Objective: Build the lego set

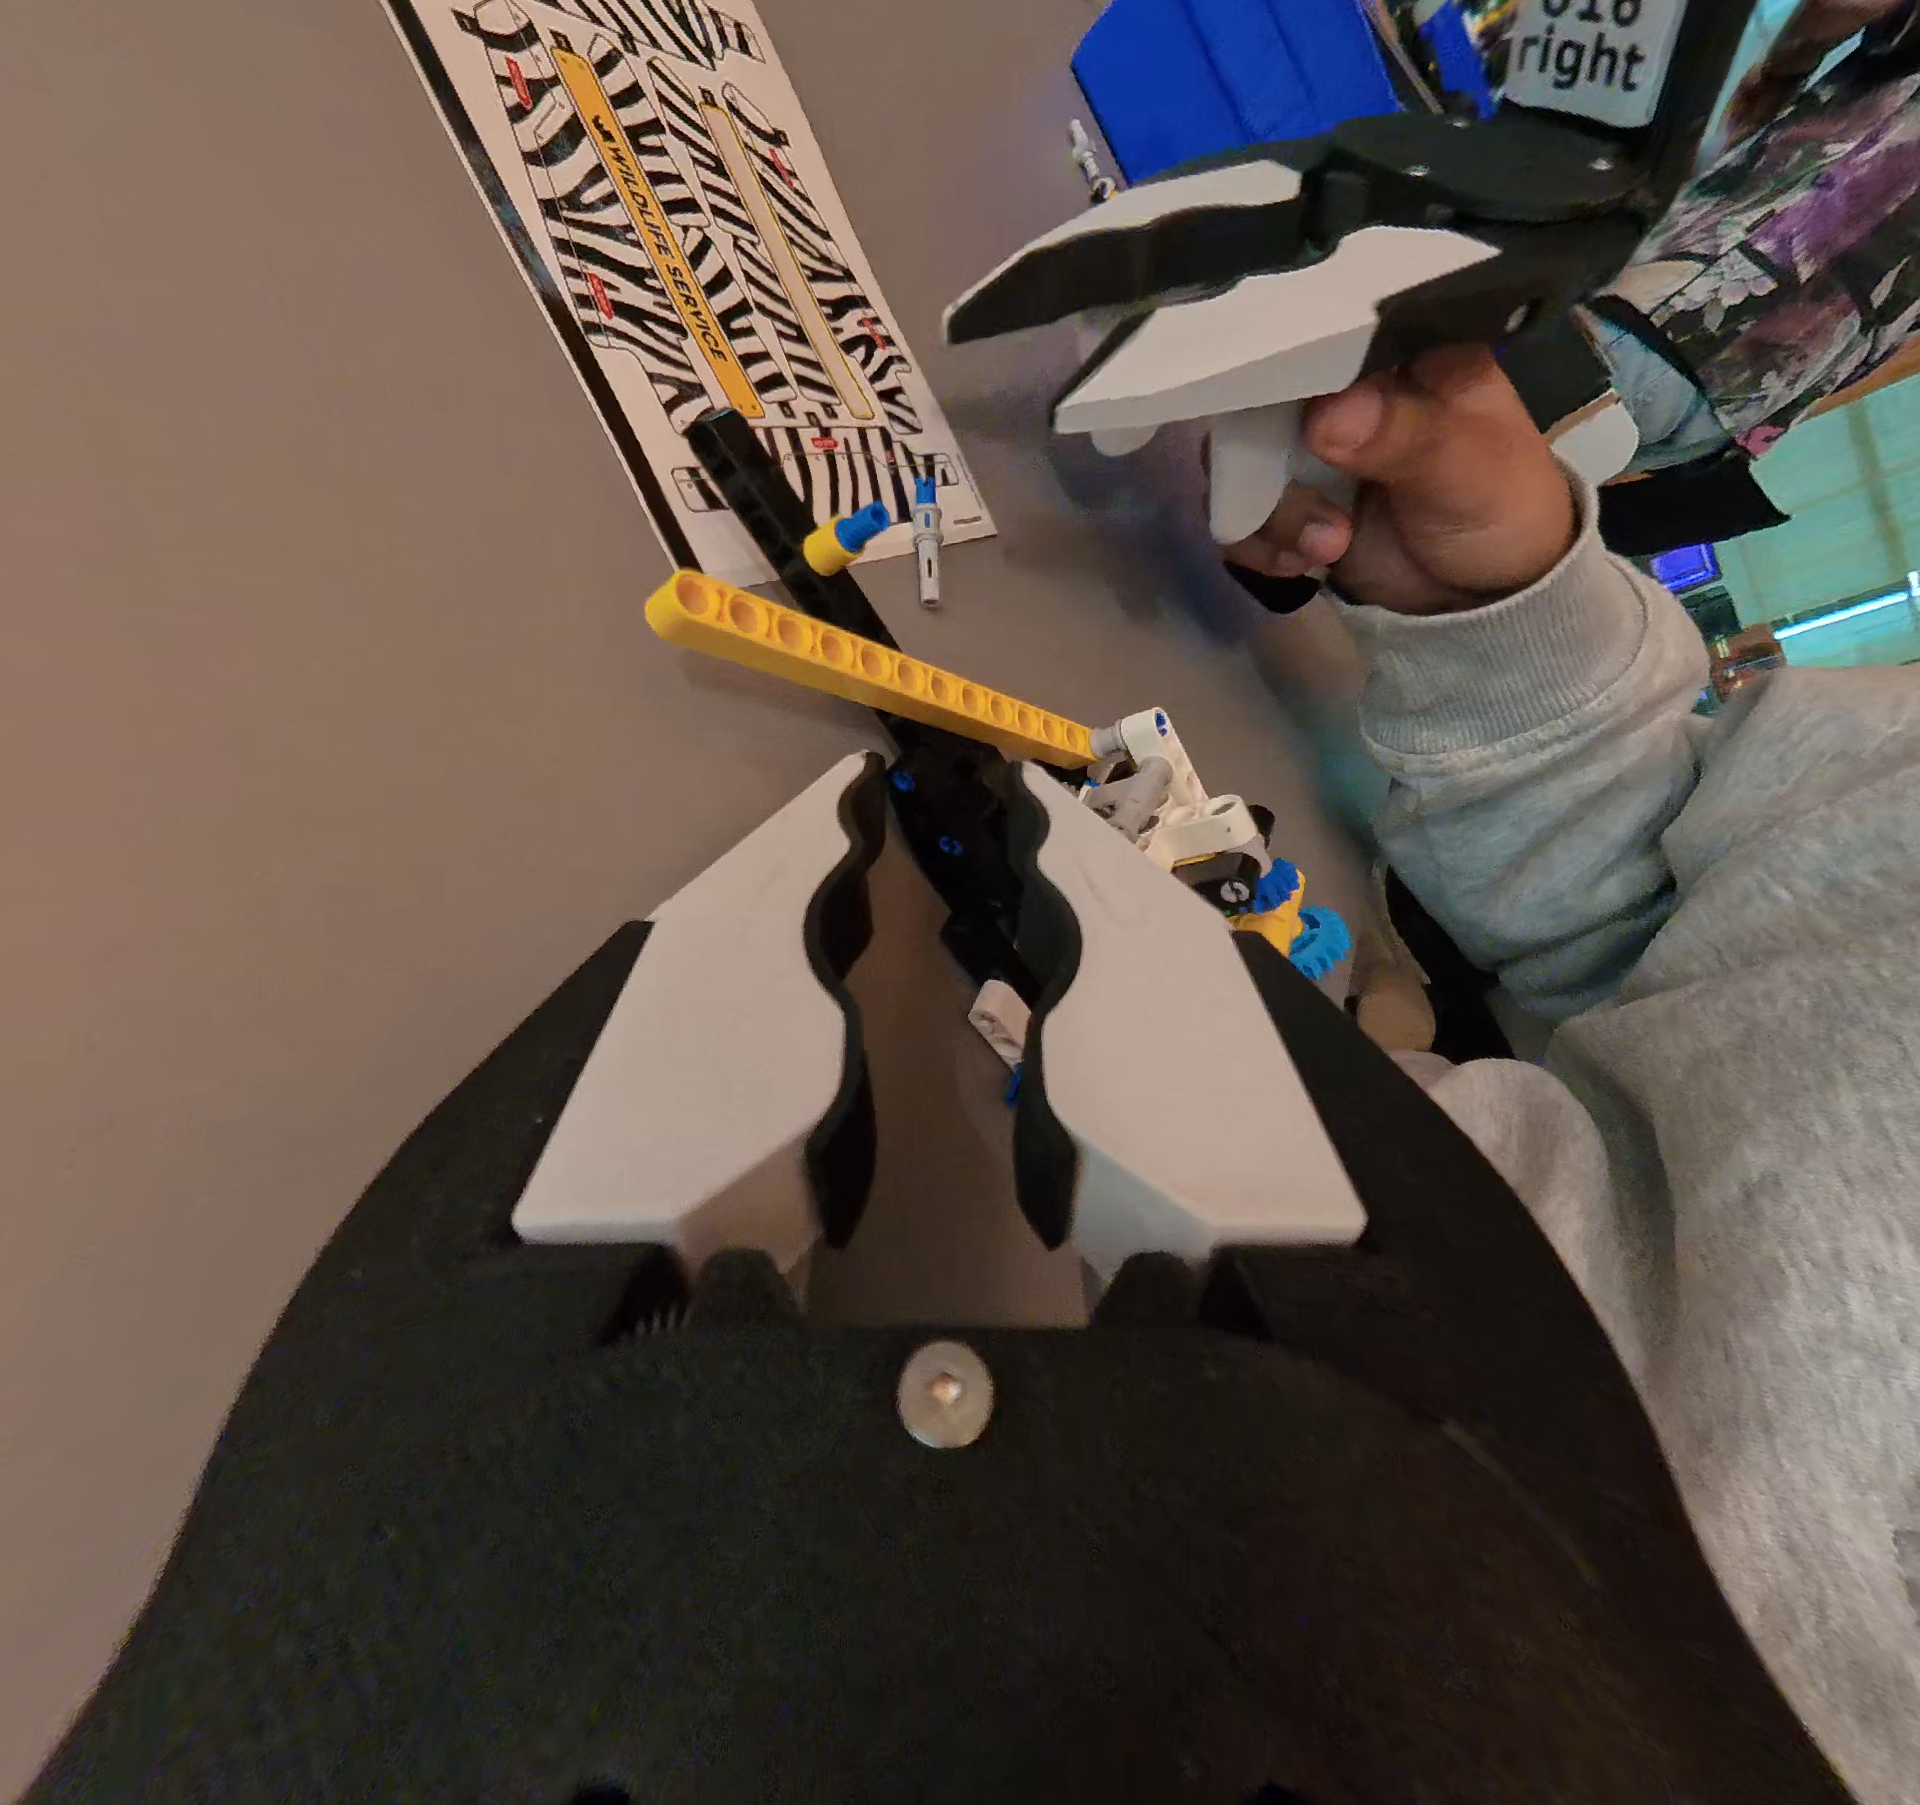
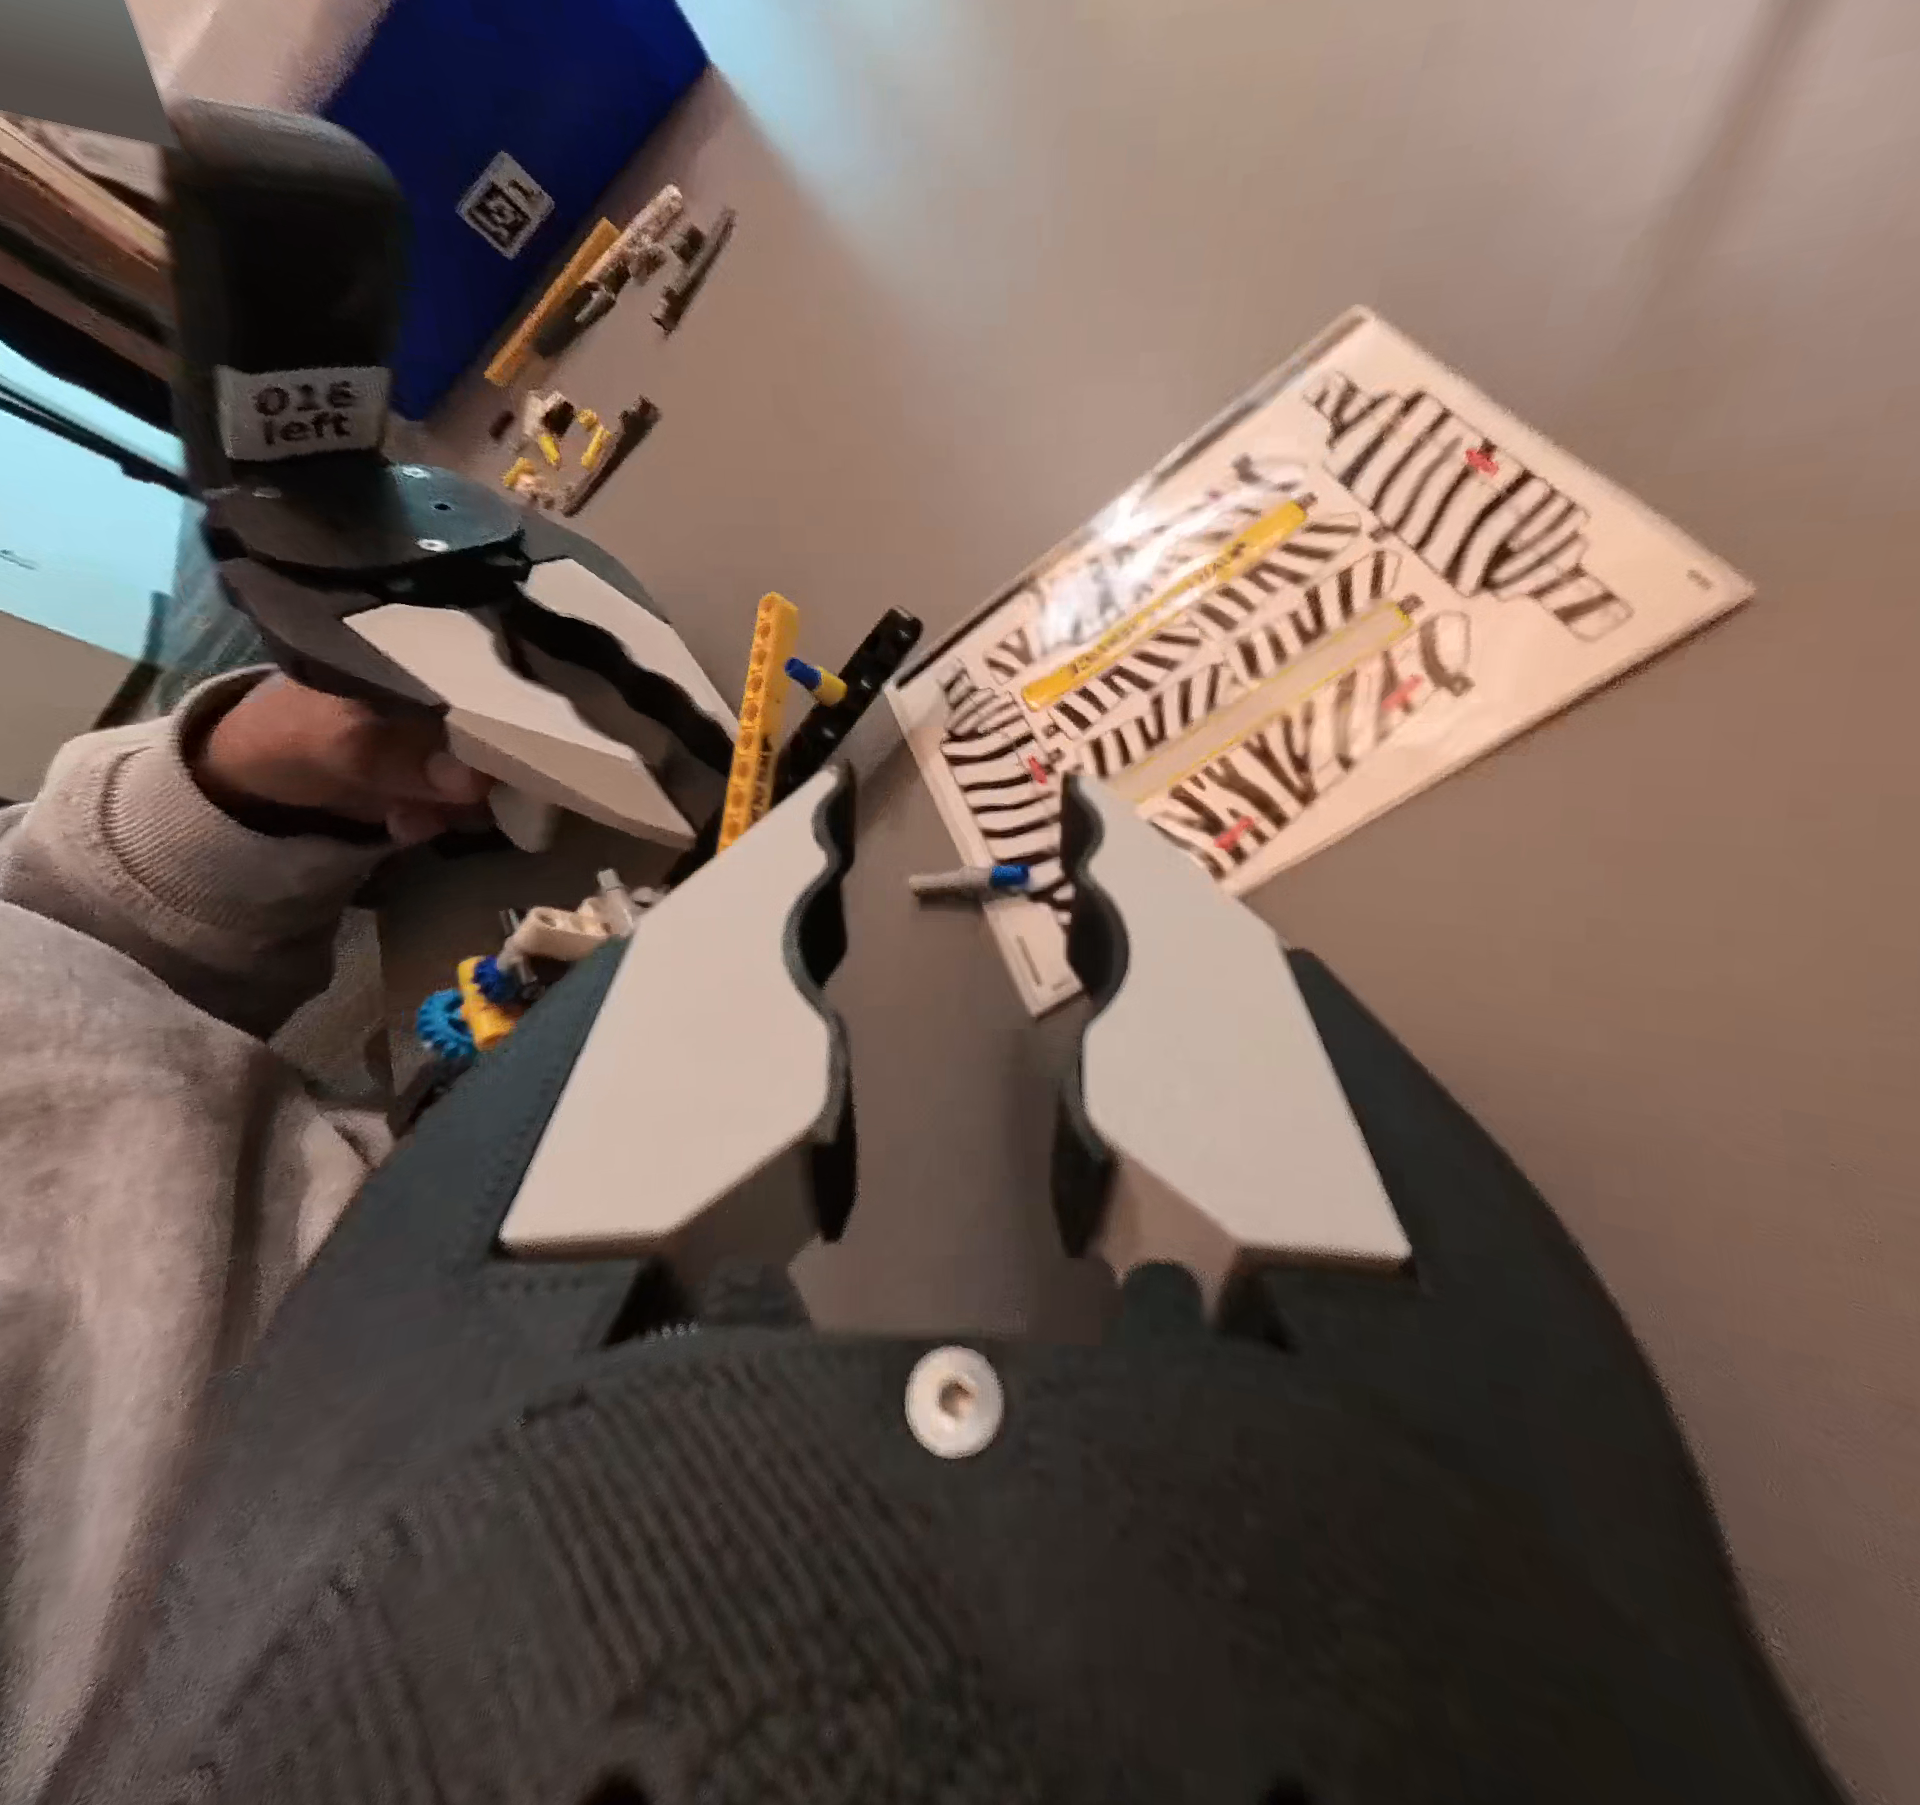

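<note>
My left gripper (image 1: 948, 779) is shut on the black beam (image 1: 774, 498) of a partly built Lego assembly and holds it over the grey table. A yellow beam (image 1: 862, 664) crosses the black one, which carries a yellow-and-blue pin (image 1: 847, 534). White and grey parts (image 1: 1174, 799) and a blue gear (image 1: 1320, 940) sit at the assembly's near end. My right gripper (image 2: 956, 784) is open and empty. It hovers above a loose grey-and-blue pin (image 2: 971, 877) at the edge of the sticker sheet. The left gripper (image 2: 707, 779) and the yellow beam (image 2: 764, 706) show to its left.
A zebra-striped sticker sheet (image 2: 1351, 633) lies flat on the grey table (image 2: 1351, 145). A blue box (image 2: 520, 93) stands at the far side with several loose Lego parts (image 2: 613, 301) beside it. A person's grey sleeves (image 1: 1507, 768) are close on the near side. Left tips to right tips: about 9 centimeters.
</note>
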`<state>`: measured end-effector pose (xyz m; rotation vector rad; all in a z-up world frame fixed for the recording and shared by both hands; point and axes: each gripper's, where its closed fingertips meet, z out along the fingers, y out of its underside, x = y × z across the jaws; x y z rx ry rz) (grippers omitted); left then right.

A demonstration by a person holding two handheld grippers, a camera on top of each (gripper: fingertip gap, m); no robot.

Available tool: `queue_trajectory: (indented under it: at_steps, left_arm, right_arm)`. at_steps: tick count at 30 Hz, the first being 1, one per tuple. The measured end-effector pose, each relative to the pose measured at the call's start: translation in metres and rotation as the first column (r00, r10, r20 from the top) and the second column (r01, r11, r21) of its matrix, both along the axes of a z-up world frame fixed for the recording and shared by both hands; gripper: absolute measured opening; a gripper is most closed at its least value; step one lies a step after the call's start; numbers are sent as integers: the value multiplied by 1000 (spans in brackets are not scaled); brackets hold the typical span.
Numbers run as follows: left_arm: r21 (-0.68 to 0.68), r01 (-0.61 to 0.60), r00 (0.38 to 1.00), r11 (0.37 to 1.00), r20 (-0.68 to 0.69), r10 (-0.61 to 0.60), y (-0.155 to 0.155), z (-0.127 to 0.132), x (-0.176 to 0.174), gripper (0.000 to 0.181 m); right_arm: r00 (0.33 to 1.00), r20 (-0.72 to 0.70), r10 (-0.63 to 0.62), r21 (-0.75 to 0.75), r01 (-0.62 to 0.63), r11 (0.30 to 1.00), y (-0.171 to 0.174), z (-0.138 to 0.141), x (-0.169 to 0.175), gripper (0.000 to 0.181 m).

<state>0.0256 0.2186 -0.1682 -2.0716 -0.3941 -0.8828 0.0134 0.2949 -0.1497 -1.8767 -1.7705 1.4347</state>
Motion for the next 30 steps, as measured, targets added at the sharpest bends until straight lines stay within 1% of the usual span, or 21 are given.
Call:
queue_trajectory:
  at_steps: [1, 3, 5, 7, 9, 10, 13, 14, 17, 19, 21, 24, 25, 26, 28, 30]
  left_arm:
    - [7, 0, 1000, 1000, 7, 0, 0, 1, 0, 20]
    - [26, -1, 1000, 1000, 18, 0, 0, 4, 0, 18]
    - [45, 0, 1000, 999, 23, -1, 0, 7, 0, 14]
    - [62, 5, 1000, 998, 27, -7, -1, 10, 0, 11]
    - [77, 13, 999, 997, 32, -16, -1, 12, 2, 10]
    - [79, 13, 999, 997, 33, -15, -1, 12, 1, 10]
    - [78, 4, 999, 997, 33, -7, -1, 12, 0, 12]
    - [84, 6, 999, 996, 37, -9, -1, 13, 0, 12]
    - [95, 13, 998, 995, 53, -19, -2, 15, 1, 13]
    - [101, 18, 998, 995, 57, -24, -2, 16, 2, 13]
    - [111, 21, 998, 994, 63, -28, -2, 17, 2, 14]
    - [130, 25, 996, 991, 77, -35, -2, 20, 3, 13]
    - [151, 29, 995, 988, 91, -43, -2, 24, 4, 9]
    - [171, 27, 993, 985, 111, -47, -2, 28, 5, 9]
    - [190, 19, 989, 982, 143, -47, -1, 32, 6, 8]
    - [187, 31, 987, 982, 147, -59, -1, 31, 8, 10]
  right_arm:
    - [1000, -23, 13, -12, -13, 1000, -6, 6, 0, 37]
    - [997, -45, 56, -84, -60, 995, -25, 14, 1, 35]
    - [994, -4, 105, -146, -105, 984, -42, 8, 2, 35]
    - [993, 39, 112, -148, -105, 983, -47, -6, 0, 31]
    - [990, 65, 125, -167, -113, 980, -53, -14, -2, 31]
    - [989, 71, 132, -188, -117, 975, -56, -15, -3, 27]
    - [985, 46, 166, -314, -143, 938, -64, -6, -4, 3]
    - [984, 38, 172, -362, -147, 921, -66, -2, -3, 0]
    - [984, 29, 175, -454, -143, 879, -67, 3, -2, 9]
    - [985, 31, 168, -485, -132, 864, -66, 4, -2, 7]
    - [986, 32, 163, -507, -125, 853, -65, 4, -2, 4]
    - [988, 33, 152, -526, -112, 843, -63, 5, -3, 6]
    - [988, 35, 148, -529, -108, 842, -63, 5, -4, 9]
    - [988, 31, 149, -535, -109, 838, -63, 6, -4, 10]
    - [987, 19, 161, -558, -123, 820, -66, 9, -3, 8]
    - [987, 27, 161, -549, -120, 827, -66, 7, -3, 9]
